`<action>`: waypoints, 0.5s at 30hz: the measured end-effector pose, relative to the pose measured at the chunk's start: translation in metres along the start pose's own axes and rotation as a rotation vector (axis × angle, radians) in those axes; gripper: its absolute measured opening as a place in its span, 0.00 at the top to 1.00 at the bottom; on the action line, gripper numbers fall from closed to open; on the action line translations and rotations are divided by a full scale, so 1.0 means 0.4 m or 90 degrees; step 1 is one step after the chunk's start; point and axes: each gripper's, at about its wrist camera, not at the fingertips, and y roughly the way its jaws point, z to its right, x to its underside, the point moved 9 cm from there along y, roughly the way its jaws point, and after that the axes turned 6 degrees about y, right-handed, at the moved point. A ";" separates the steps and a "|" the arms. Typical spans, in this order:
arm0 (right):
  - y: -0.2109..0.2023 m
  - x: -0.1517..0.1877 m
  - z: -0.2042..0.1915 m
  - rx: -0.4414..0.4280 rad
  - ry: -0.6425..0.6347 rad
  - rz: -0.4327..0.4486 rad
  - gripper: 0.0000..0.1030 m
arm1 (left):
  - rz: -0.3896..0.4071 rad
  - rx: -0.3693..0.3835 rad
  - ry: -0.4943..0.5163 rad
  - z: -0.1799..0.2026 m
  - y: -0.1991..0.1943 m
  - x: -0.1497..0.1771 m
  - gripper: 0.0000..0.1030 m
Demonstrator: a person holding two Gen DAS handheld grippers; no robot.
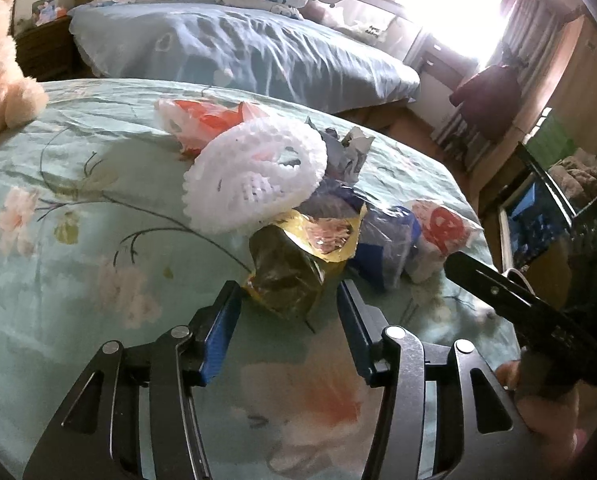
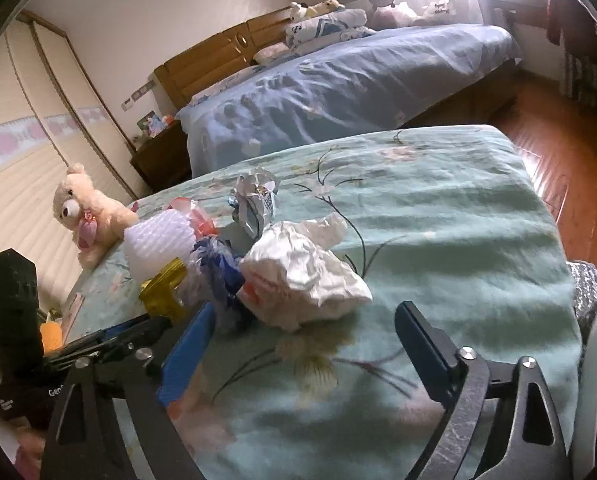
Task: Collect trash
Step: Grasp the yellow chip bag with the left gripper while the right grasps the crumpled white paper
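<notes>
- Because the trash lay heaped in one pile on the bed (image 1: 50, 208), both tools came at it from its near edge.
- The left tool (image 1: 288, 304) stood partly open, its blue pads flanking the crumpled gold wrapper (image 1: 286, 280) without, in my judgement, pressing it.
- The right tool (image 2: 302, 332) gaped wide and empty before the crumpled white bag (image 2: 302, 276).
- Only the left view showed the white foam net (image 1: 254, 176) from above; only the right view showed the teddy bear (image 2: 86, 216) whole.

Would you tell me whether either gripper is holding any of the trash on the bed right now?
Neither. The left gripper stands open around the yellow wrapper's near end; the right gripper is open before the white bag.
</notes>
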 end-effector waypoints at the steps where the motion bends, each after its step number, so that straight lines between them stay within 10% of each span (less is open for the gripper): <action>1: 0.010 -0.002 0.000 0.000 -0.001 -0.005 0.22 | 0.000 -0.002 0.001 0.000 0.004 -0.003 0.51; 6: 0.036 -0.011 0.002 -0.008 0.004 -0.013 0.41 | 0.010 0.000 0.017 0.010 0.018 -0.019 0.53; 15: 0.022 -0.004 0.007 -0.024 0.017 -0.013 0.86 | 0.006 0.013 0.041 0.037 0.030 -0.013 0.96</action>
